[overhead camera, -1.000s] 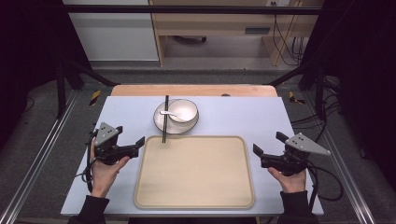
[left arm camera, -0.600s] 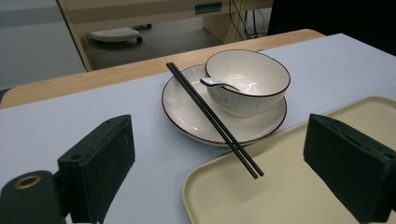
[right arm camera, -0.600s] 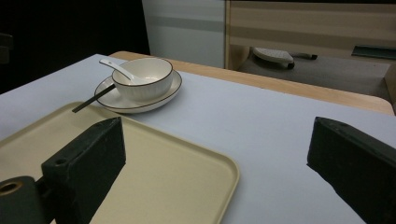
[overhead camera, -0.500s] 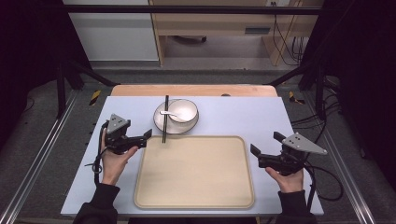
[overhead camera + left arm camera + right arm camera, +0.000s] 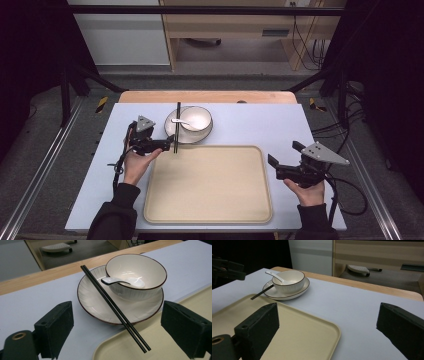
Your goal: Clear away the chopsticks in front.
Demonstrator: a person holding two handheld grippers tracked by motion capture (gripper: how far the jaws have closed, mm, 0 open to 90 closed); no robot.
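Chopsticks lie between the gaping left gripper's jaws.

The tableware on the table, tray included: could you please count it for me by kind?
Chopsticks: 2
Bowl: 1
Plate: 1
Spoon: 1
Tray: 1
Total: 6

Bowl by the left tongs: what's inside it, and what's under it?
Inside the bowl lies a white spoon, handle over the rim. Under it sits a plate, with chopsticks across the plate's edge. The plate's centre is covered.
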